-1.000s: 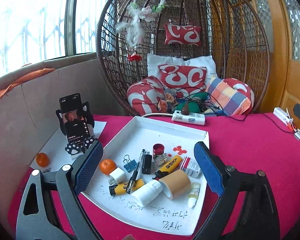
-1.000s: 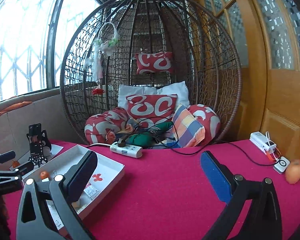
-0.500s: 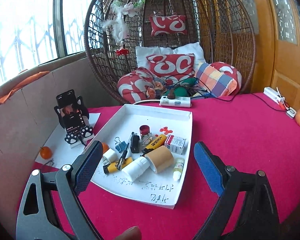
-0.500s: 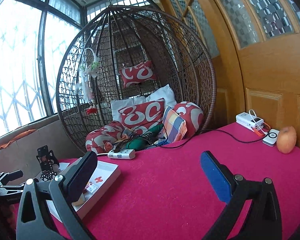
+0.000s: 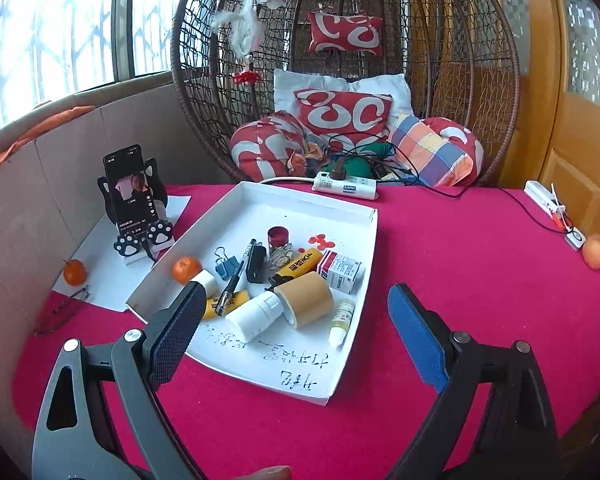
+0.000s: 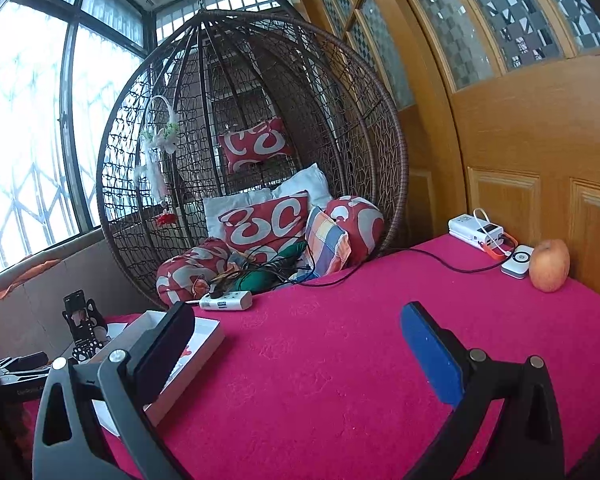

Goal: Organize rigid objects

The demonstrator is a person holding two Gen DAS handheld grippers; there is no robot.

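A white tray (image 5: 340,200) lies on the red tablecloth in the left wrist view, holding several small items: a brown tape roll (image 5: 306,298), a white bottle (image 5: 254,314), a yellow marker (image 5: 300,264), a medicine box (image 5: 340,272), a black pen (image 5: 236,276), a blue binder clip (image 5: 225,265), a small orange (image 5: 186,269) and a dropper bottle (image 5: 342,320). My left gripper (image 5: 294,334) hovers open over the tray's near edge, holding nothing. My right gripper (image 6: 296,346) stands open above bare red cloth, with the tray (image 6: 204,354) to its left.
A phone on a paw-shaped stand (image 5: 134,204) and another orange (image 5: 75,272) sit on paper left of the tray. A power strip (image 5: 344,186) with cables lies behind it, before a wicker hanging chair (image 6: 252,160). Chargers (image 6: 480,234) and an apple (image 6: 549,265) rest by the wooden door.
The left gripper has drawn back from the tray, so more red cloth shows before it. The right gripper has rolled and swung right, bringing the door and apple into closer view.
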